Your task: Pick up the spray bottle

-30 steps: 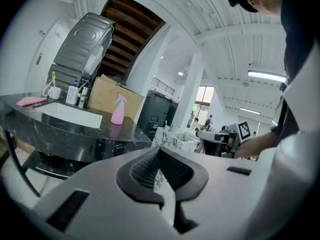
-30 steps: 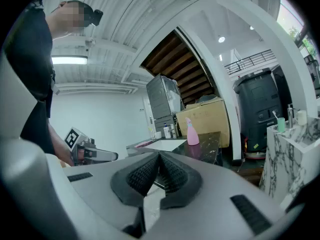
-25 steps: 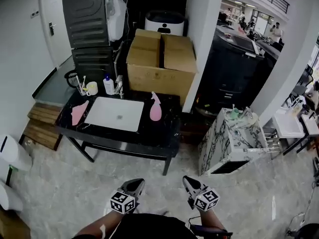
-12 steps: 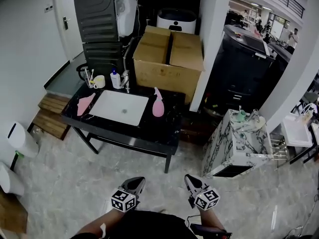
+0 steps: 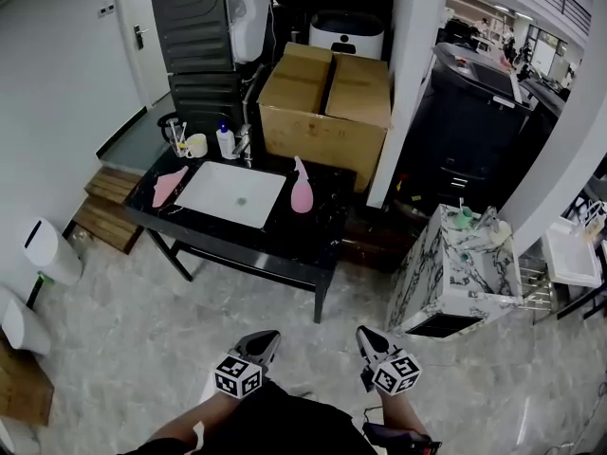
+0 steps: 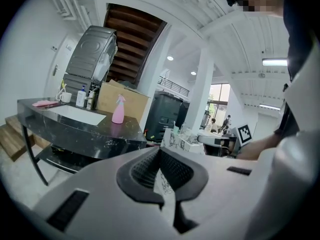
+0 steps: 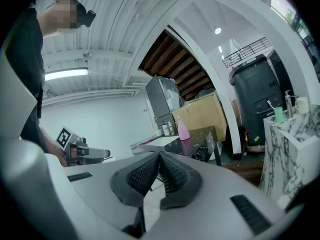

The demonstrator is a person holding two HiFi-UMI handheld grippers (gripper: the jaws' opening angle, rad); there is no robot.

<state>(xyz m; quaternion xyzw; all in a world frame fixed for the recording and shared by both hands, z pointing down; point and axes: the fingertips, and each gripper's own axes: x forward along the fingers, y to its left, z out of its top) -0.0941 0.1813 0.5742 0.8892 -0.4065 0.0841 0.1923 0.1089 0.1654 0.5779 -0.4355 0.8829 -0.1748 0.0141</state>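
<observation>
Your left gripper (image 5: 263, 339) and right gripper (image 5: 366, 336) sit at the bottom centre of the head view, each with its jaws pressed together on nothing. The pink spray bottle (image 5: 301, 188) stands upright in the upper middle of the frame on the black desk (image 5: 294, 245), just right of the white basin (image 5: 232, 194), well apart from both grippers.

No text is legible (gripper cubes (image 5: 238, 376) carry only square markers).

in the head view the spray bottle (image 5: 301, 188) is too small to show its trigger, the items beside the cup (image 5: 196, 145) blur together, and the white bin (image 5: 11, 318) is cut by the left edge.
</observation>
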